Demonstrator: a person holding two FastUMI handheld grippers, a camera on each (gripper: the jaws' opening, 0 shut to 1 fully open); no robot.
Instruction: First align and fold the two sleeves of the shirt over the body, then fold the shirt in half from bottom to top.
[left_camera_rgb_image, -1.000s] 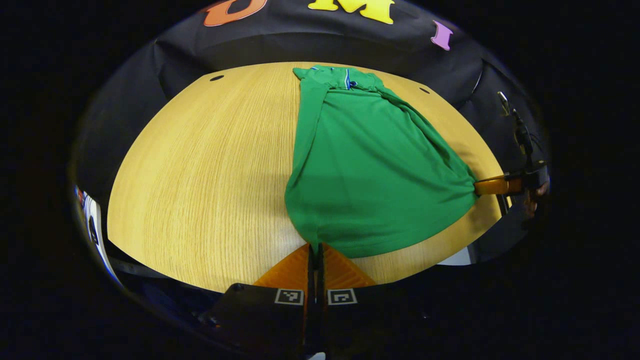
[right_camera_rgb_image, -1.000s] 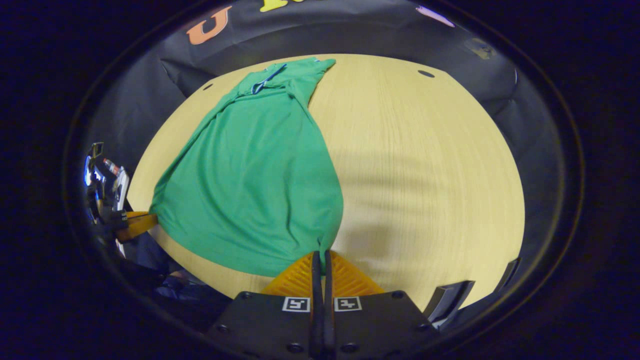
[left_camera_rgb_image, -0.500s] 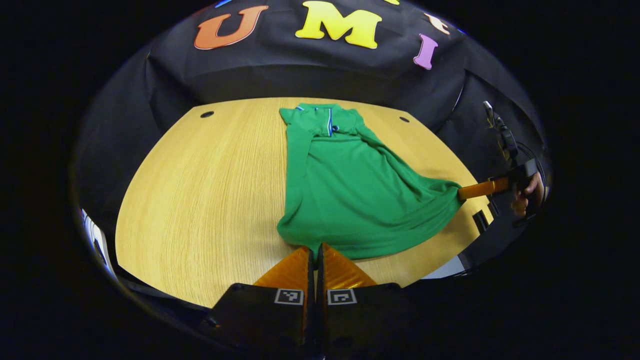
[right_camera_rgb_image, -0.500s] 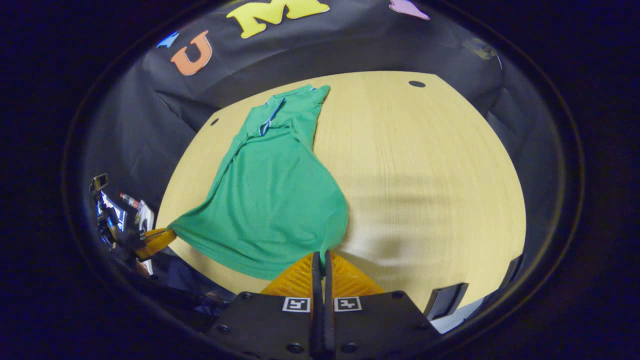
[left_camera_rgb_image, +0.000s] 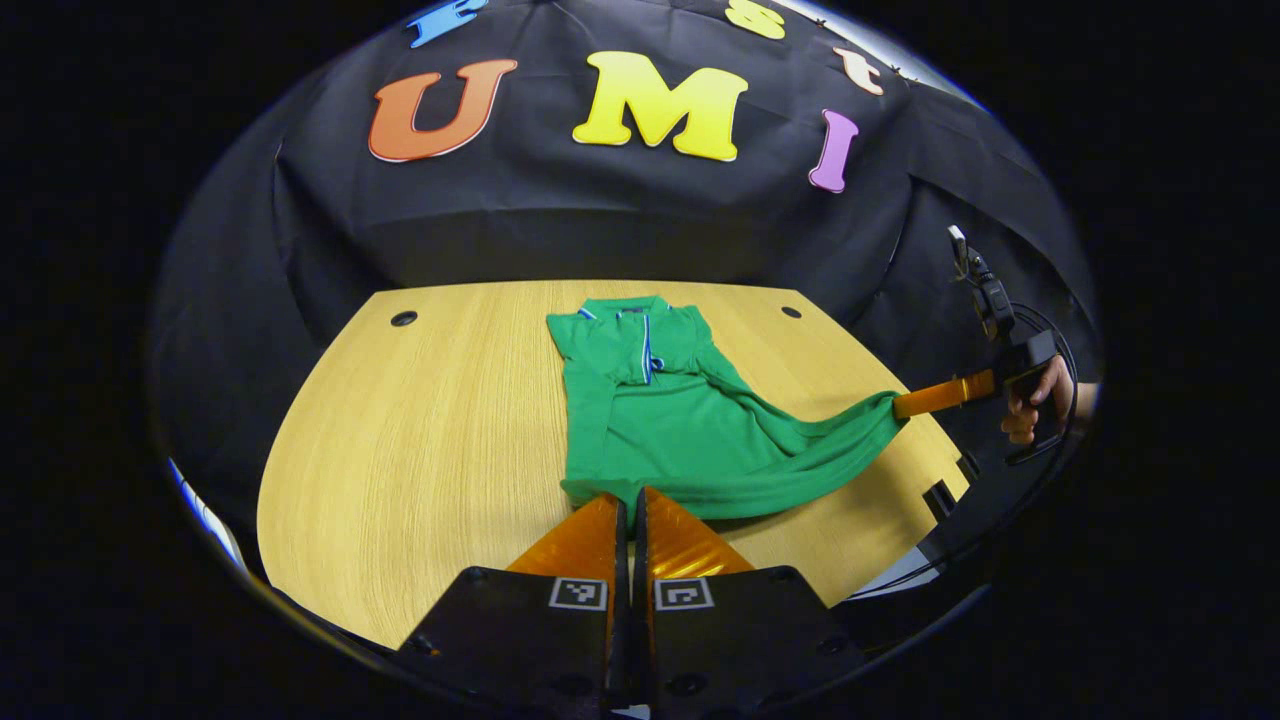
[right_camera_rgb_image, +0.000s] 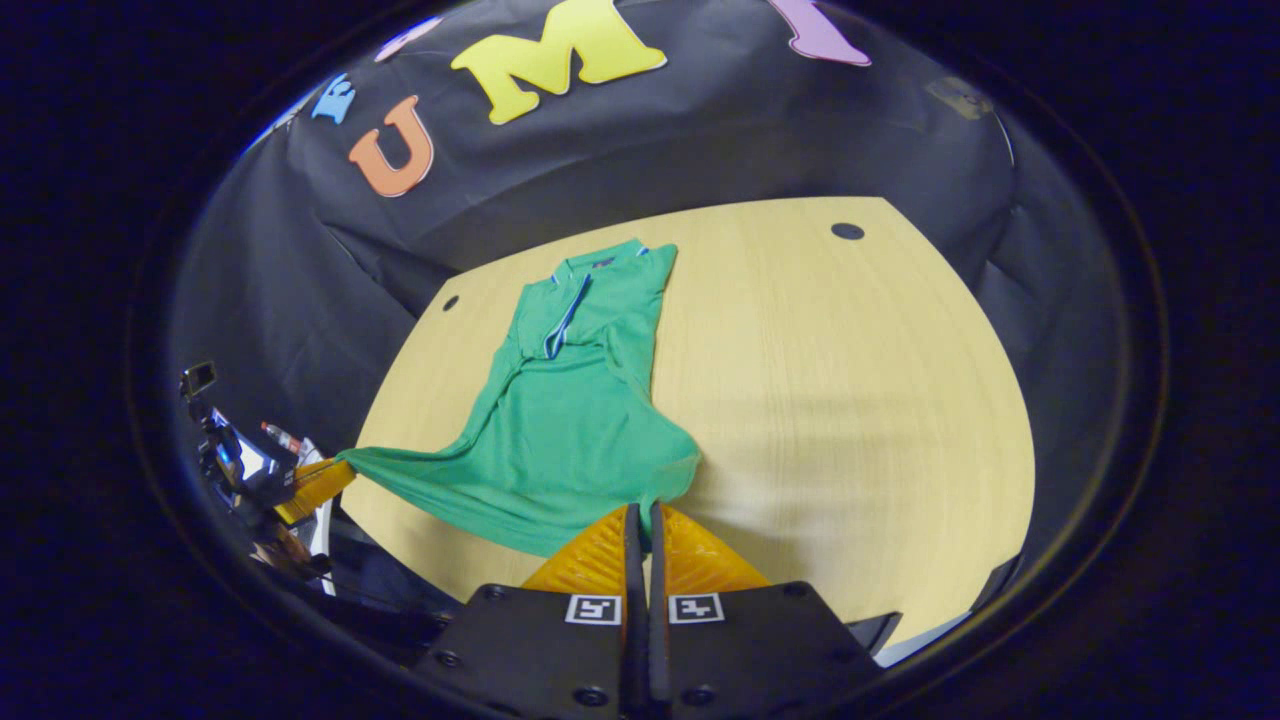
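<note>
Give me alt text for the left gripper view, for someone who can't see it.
A green shirt lies on a wooden table, sleeves folded in, its near hem lifted at both corners. The left gripper pinches one corner at the bottom of the view; the right gripper, held by a hand, pinches the other.

Left gripper (left_camera_rgb_image: 630, 497): fingers pressed flat together, pinching the near hem corner of the shirt (left_camera_rgb_image: 680, 430), pointing forward, raised over the counter (left_camera_rgb_image: 400, 450). Right gripper (right_camera_rgb_image: 641, 510): fingers likewise clamped tight on the other hem corner, same forward pose. In the left gripper view the right gripper sits far off to the right, its fingers (left_camera_rgb_image: 940, 395) level and gripping cloth, held by a hand (left_camera_rgb_image: 1035, 400) wrapped round the handle. In the right gripper view the left gripper shows at far left, fingers on the hem
</note>
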